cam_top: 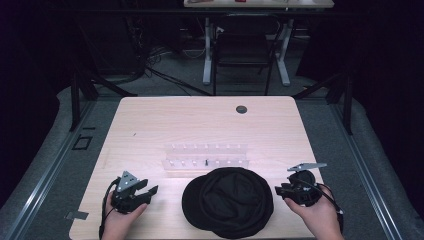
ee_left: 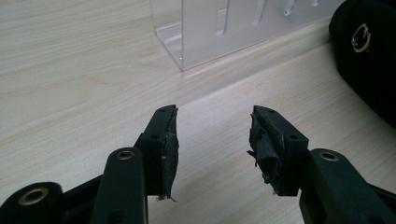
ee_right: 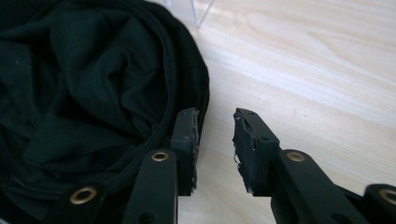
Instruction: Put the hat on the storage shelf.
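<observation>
Both jaws apart and empty, the left hand-held gripper (cam_top: pixel 142 191) and right hand-held gripper (cam_top: pixel 280 190) flank the black cap (cam_top: pixel 230 200) on the desk (cam_top: pixel 150 125). Probably the approach step; next, the right must close on the cap's rim.

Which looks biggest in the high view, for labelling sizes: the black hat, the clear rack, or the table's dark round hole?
1. black hat
2. clear rack, somewhat smaller
3. dark round hole, clearly smallest

Setting: we log a lab recording bay | evidence: pale wood table (cam_top: pixel 150 125) ringed by black frame struts (cam_top: pixel 75 100), dark curtained surround, floor cables (cam_top: pixel 165 75), white-legged bench (cam_top: pixel 207 50) behind, grey floor matting (cam_top: pixel 40 165)
</observation>
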`<control>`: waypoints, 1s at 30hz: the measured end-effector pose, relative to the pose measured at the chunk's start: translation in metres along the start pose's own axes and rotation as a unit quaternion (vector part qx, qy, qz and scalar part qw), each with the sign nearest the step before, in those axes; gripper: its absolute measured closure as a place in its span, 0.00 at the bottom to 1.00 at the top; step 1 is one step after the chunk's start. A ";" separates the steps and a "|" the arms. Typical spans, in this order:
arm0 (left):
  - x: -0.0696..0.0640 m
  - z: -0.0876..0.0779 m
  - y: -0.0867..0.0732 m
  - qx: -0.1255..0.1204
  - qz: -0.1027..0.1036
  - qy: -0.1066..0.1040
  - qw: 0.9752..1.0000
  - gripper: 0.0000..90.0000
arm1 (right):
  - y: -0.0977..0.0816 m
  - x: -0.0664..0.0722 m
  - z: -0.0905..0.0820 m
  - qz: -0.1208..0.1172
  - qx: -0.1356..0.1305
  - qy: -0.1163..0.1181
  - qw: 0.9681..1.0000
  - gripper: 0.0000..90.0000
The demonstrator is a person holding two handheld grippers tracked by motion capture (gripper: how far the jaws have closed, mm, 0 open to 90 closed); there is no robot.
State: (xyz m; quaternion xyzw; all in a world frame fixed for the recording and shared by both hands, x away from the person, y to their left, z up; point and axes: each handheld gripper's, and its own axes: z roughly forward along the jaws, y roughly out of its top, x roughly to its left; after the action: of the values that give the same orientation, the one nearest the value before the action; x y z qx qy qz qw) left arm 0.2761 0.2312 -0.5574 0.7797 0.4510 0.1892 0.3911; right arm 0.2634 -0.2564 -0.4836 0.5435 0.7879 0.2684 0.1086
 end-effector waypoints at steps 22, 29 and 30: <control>-0.001 0.001 0.000 0.007 0.003 -0.002 1.000 0.57 | 0.026 -0.007 0.025 0.067 0.098 0.060 0.991 0.78; 0.000 0.001 0.000 0.008 0.004 -0.001 1.000 0.57 | 0.028 -0.006 0.036 0.076 0.115 0.051 0.989 0.79; 0.000 0.001 0.000 0.007 0.003 -0.002 1.000 0.57 | 0.028 -0.008 0.037 0.078 0.116 0.055 0.989 0.79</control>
State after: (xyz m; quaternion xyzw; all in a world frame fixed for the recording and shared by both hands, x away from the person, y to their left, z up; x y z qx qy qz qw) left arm 0.2770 0.2305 -0.5583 0.7844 0.4489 0.1855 0.3856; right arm 0.3056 -0.2446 -0.5003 0.5964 0.7739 0.2119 -0.0201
